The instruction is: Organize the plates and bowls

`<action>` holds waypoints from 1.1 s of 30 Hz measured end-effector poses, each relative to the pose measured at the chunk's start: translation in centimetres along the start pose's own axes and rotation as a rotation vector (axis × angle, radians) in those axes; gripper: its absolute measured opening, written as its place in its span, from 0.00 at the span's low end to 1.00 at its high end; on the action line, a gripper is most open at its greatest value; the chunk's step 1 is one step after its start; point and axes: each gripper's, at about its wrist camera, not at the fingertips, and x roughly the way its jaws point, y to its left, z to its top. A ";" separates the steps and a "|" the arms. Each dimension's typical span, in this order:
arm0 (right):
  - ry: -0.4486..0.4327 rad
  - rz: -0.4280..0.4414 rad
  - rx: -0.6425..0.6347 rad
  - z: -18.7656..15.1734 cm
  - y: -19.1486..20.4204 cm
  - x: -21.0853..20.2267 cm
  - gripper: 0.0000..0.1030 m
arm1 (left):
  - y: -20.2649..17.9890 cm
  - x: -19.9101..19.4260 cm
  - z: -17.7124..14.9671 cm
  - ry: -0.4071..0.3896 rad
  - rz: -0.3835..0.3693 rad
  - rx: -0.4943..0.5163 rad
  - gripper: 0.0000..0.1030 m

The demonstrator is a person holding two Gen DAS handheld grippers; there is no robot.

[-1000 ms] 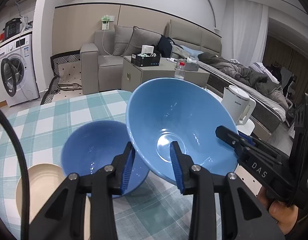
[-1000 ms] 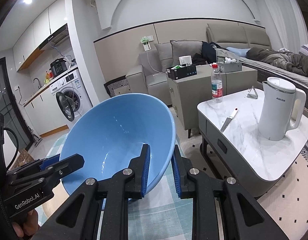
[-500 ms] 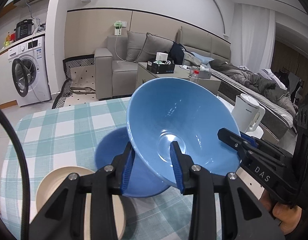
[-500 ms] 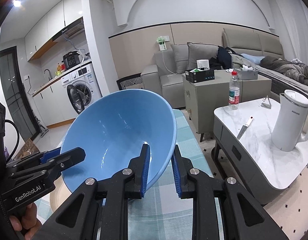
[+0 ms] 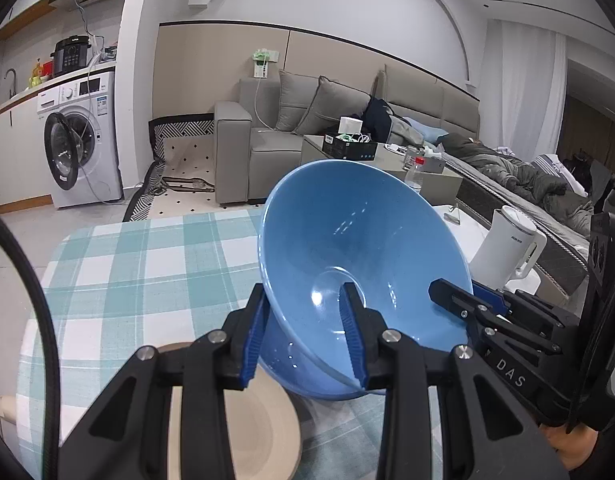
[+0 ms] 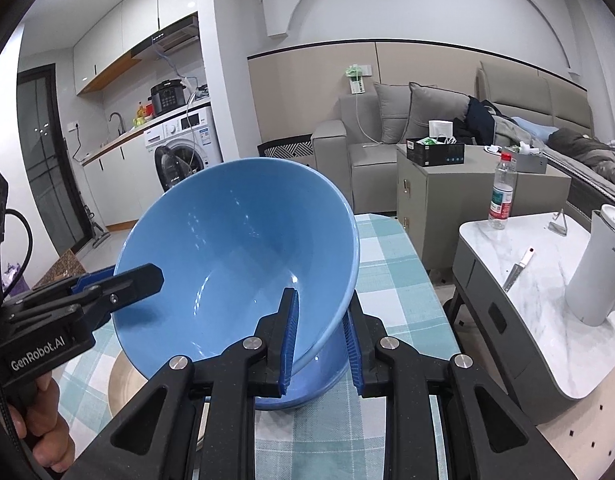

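Note:
A large blue bowl (image 5: 363, 248) hangs tilted over the checked table, its mouth turned away from me. My left gripper (image 5: 303, 340) is shut on its near wall, one finger inside and one outside. My right gripper (image 6: 321, 340) is shut on the bowl's (image 6: 235, 260) right rim in the same way. Directly below sits a second blue bowl (image 5: 307, 376), mostly hidden; its lower edge (image 6: 319, 384) shows under the held one. A beige plate (image 5: 247, 428) lies on the cloth just left of that bowl, partly behind my fingers.
The teal checked tablecloth (image 5: 147, 264) stretches ahead and to the left. Beside the table's right edge stands a marble side table (image 6: 547, 280) with a white kettle (image 6: 595, 272), a knife (image 6: 515, 272) and a water bottle (image 6: 501, 196).
Both grippers have carried the large blue bowl leftward, from beside the second blue bowl to right above it. The beige plate has come nearer in view.

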 end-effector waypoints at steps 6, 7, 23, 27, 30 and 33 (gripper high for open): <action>0.024 0.009 -0.033 -0.2 0.6 1.2 0.22 | 0.9 0.6 -0.3 0.039 -0.001 0.017 0.34; 0.031 0.010 -0.035 -0.2 0.5 1.4 0.22 | 0.9 0.8 -0.3 0.043 0.003 0.024 0.34; 0.084 -0.004 -0.026 -1.3 -0.8 3.8 0.22 | 0.2 4.1 -1.4 0.116 0.026 0.119 0.34; 0.098 -0.006 -0.022 -1.7 -1.2 4.6 0.22 | 0.1 4.5 -1.5 0.130 0.032 0.124 0.34; 0.109 -0.013 -0.029 -2.0 -1.3 5.1 0.22 | 0.3 5.0 -1.8 0.144 0.032 0.120 0.34; 0.116 -0.021 -0.035 -2.1 -1.3 5.5 0.22 | 0.4 5.6 -2.0 0.153 0.040 0.122 0.34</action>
